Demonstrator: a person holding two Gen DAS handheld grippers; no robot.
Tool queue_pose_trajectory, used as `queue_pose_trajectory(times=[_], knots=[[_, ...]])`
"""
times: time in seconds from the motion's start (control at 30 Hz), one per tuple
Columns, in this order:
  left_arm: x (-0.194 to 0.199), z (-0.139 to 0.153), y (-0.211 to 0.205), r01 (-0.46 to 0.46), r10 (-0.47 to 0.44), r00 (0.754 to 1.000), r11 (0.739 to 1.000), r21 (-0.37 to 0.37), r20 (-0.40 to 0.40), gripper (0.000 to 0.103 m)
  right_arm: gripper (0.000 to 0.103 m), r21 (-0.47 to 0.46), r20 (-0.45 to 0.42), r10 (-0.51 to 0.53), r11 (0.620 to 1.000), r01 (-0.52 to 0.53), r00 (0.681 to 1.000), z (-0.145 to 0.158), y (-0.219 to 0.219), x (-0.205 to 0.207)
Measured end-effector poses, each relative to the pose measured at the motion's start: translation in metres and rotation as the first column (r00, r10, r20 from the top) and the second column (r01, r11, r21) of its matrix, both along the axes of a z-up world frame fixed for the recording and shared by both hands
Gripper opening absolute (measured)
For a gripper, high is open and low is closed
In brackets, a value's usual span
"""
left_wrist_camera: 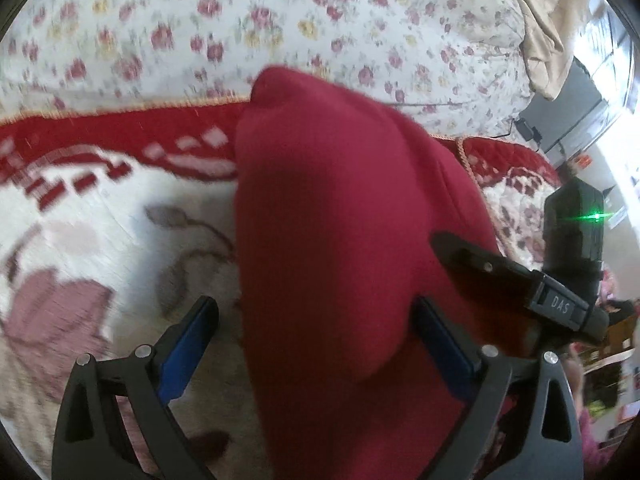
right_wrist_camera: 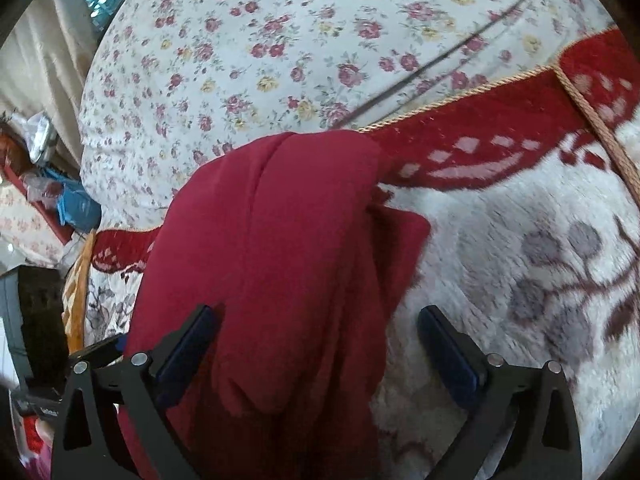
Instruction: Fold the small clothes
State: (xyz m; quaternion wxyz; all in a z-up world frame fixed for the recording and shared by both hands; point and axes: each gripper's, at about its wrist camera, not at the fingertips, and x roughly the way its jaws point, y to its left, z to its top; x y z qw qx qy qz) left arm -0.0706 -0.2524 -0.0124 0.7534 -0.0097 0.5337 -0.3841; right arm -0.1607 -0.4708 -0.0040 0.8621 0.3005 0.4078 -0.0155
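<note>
A dark red garment (left_wrist_camera: pixel 332 208) lies bunched in a long heap on the white and red blanket (left_wrist_camera: pixel 100 216). My left gripper (left_wrist_camera: pixel 316 344) is open wide over its near end. The cloth lies between the blue pads, brushing the right pad, while the left pad stands clear of it. One finger (left_wrist_camera: pixel 492 276) of my right gripper reaches onto the garment from the right. In the right wrist view the same garment (right_wrist_camera: pixel 280 240) runs between the jaws of my right gripper (right_wrist_camera: pixel 318 352), which is open. Its left pad sits against the fabric and its right pad hangs over bare blanket (right_wrist_camera: pixel 520 280).
A floral bedsheet (right_wrist_camera: pixel 280 40) covers the bed beyond the blanket's red border (right_wrist_camera: pixel 480 120), which carries a tan cord trim (right_wrist_camera: pixel 592 120). A dark cable (right_wrist_camera: pixel 440 60) crosses the sheet. Beige curtain (left_wrist_camera: pixel 548 20) hangs at the back. Clutter and a blue bag (right_wrist_camera: pixel 76 208) lie beside the bed.
</note>
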Motion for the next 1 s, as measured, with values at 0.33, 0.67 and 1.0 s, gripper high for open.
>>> queue_pose_trajectory(times=[0.33,0.67,1.0], knots=[[-0.018,0.017,-0.003,0.048,-0.047,0.996,0.999,-0.008,0.079,0.062,0.058,0.04,0.053,-0.007,0.999,0.005,0.999,0.009,0.005,-0.003],[-0.072,0.072,0.066,0.01,-0.009,0.996,1.0,-0.012,0.092,0.052,0.051,0.125,0.108,0.118,0.983,-0.131,0.987,0.055,0.062,-0.033],[-0.101,0.043,0.128,-0.184,0.176,0.98,0.978,0.094,0.091,0.075,0.072,-0.067,-0.004,0.039,0.997,-0.04,0.999,0.082,0.094,-0.08]])
